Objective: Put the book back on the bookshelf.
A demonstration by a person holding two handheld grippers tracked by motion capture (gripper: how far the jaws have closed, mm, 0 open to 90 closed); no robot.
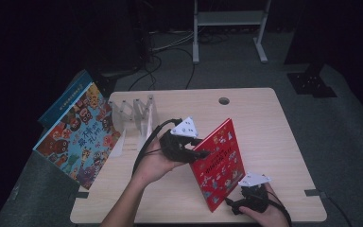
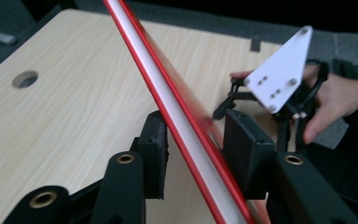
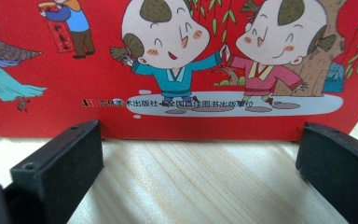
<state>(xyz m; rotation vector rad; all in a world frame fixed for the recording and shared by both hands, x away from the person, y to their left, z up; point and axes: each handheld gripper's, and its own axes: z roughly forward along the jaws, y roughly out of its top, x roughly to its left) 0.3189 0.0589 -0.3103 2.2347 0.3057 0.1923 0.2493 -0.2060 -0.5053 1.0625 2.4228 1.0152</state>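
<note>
Pale wooden table (image 1: 264,123) with cable hole (image 1: 224,100); dark room; grey floor (image 1: 350,127).

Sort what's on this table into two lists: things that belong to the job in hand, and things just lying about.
In the job:
- red book, tilted on its edge
- left claw, jaws either side of the book's edge
- right claw, open, facing the cover on the table

Lying about:
- colourful picture book at the left edge
- blue book behind it
- clear rack

Dim, dark-edged high view – close gripper views brighter, near fingers (image 2: 156,154) softly blurred.
</note>
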